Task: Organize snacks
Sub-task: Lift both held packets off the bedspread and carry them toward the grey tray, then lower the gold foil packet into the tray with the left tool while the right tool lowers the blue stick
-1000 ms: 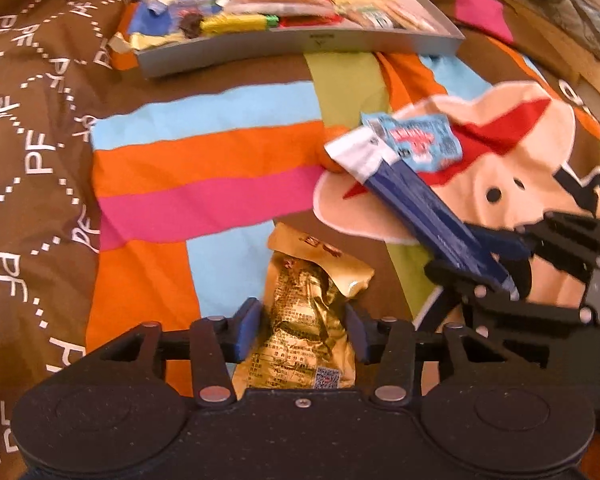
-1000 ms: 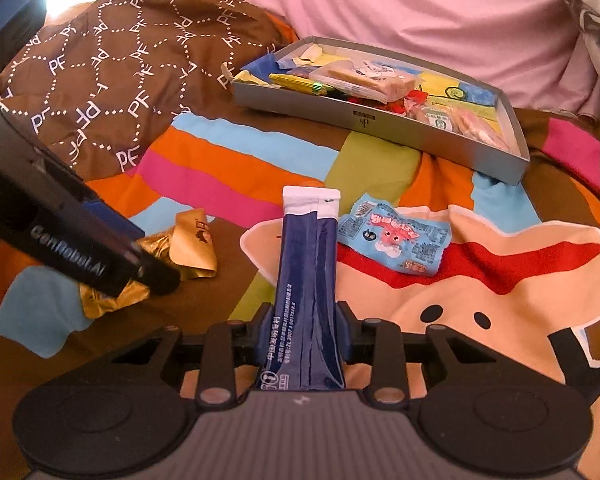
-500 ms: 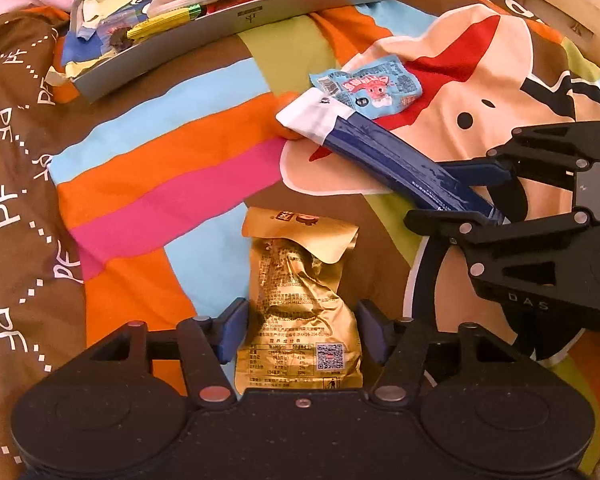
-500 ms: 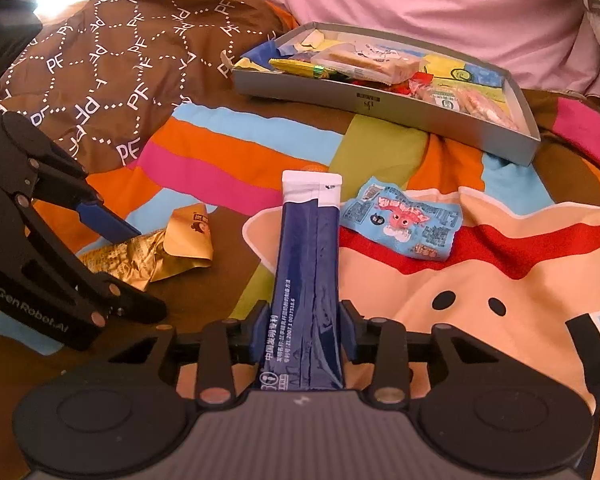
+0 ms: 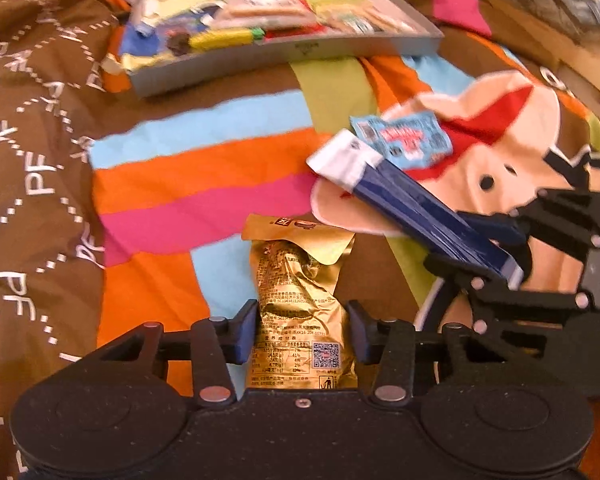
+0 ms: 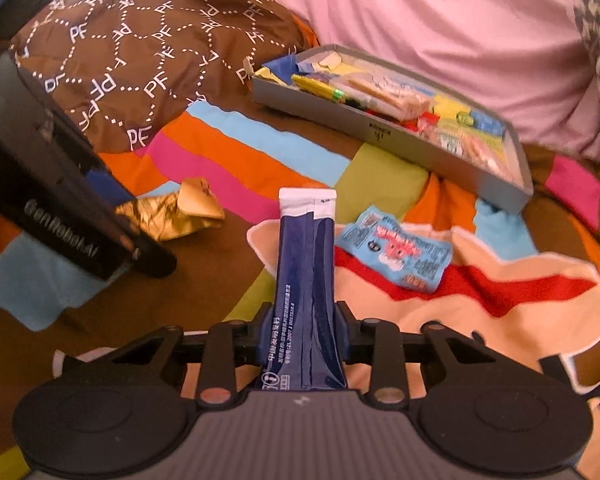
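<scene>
Since half a second ago the left wrist view is swinging back toward the grey tray [image 5: 300, 50], which is now sitting at 12 o'clock instead of 11 o'clock; the right gripper [image 5: 496, 258] is dropping lower at 3 o'clock.

Left gripper [image 5: 302, 330]: its blue pads are pinching the gold foil packet [image 5: 300, 300] on both sides. Packet is showing a QR code, a nutrition table and a bin symbol; the small print is not readable.

Right gripper [image 6: 302, 334]: fingers are pressing on the long navy stick sachet [image 6: 306, 276], white sealed end pointing to 12 o'clock. Chinese characters are running along its side, too small to read.

Light-blue cartoon packet [image 6: 396, 252] is lying loose on the striped blanket [image 6: 220, 148], just beside the sachet at 2 o'clock. Red lettering on it is blurred.

Tray is resting on the blanket at 1 o'clock in the right wrist view, holding mixed wrappers; a small dark mark on its front wall is illegible.

Brown bedding [image 6: 140, 60] is repeating "PF" in white. Left gripper's body at 9 o'clock is reading "GenRobot.AI".
</scene>
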### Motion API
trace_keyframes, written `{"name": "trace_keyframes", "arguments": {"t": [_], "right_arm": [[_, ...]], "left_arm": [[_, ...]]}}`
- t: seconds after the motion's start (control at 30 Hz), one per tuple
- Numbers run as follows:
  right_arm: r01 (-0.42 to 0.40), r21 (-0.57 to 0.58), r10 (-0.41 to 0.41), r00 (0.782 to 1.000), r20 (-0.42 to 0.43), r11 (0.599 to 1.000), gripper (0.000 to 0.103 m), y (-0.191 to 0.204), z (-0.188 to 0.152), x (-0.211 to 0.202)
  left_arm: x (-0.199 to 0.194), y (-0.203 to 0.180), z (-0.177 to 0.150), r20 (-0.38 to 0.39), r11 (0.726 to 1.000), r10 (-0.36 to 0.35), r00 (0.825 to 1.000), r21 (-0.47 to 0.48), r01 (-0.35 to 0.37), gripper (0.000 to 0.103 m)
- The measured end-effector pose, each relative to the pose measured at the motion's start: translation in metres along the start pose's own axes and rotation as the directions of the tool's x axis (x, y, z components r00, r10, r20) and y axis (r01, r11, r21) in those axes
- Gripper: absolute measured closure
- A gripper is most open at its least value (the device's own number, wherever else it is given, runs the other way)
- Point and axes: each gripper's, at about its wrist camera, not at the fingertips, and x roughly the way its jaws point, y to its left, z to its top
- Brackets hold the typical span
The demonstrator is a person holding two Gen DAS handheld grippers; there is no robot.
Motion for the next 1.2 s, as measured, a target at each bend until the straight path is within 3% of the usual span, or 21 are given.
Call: {"name": "trace_keyframes", "arguments": {"t": [0.3, 0.6, 0.87, 1.2], "right_arm": [[0.159, -0.172, -0.142, 0.984, 0.112, 0.972, 0.068, 0.017, -0.003, -0.004], [0.232, -0.253, -0.199, 0.969, 0.146, 0.939, 0.069, 0.022, -0.006, -0.001], [0.337, -0.314, -0.268, 0.932, 0.244, 0.888, 0.069, 0.020, 0.001, -0.005], [0.468, -0.326, -0.342, 0.861, 0.375, 0.821, 0.069, -0.018, 0.049, -0.001]], "left_arm": [[-0.012, -0.003, 0.006, 0.129, 0.997, 0.079, 0.988, -0.027, -0.076, 0.055], [-0.015, 0.000, 0.007, 0.148, 0.994, 0.093, 0.985, -0.067, -0.084, 0.055], [-0.019, 0.003, 0.026, 0.198, 0.992, 0.113, 0.974, -0.085, -0.098, 0.055], [-0.025, 0.020, 0.103, 0.326, 0.988, 0.150, 0.933, -0.081, -0.131, 0.054]]}}
